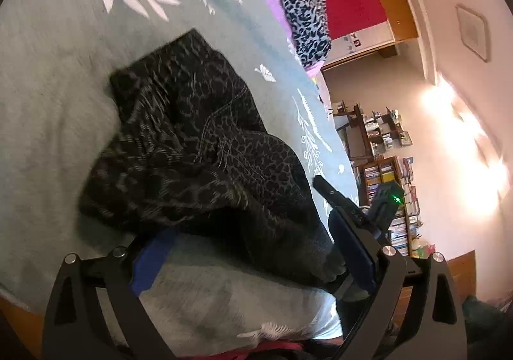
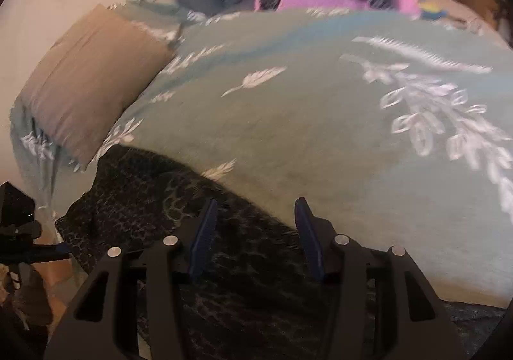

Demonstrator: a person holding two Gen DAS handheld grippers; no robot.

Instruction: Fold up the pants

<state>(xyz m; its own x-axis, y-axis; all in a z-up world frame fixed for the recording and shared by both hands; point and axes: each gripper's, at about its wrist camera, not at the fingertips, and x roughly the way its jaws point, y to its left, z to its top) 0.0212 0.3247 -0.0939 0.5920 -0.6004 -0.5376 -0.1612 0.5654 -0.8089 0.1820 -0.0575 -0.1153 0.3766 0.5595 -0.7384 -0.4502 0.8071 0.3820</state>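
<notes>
The jaws of the left gripper (image 1: 243, 251) are being held wide apart around a bunched edge of the pants (image 1: 205, 148), nothing pinched yet. Those of the right gripper (image 2: 253, 238) are also being kept parted, empty, over the same dark leopard-print cloth. The pants are lying crumpled on the bed (image 1: 48, 78), probably so an edge can be caught for folding.

Right hand-held gripper (image 2: 255, 235) spread open over dark patterned pants (image 2: 154, 196), green leaf-print bedspread (image 2: 304, 122)
</notes>
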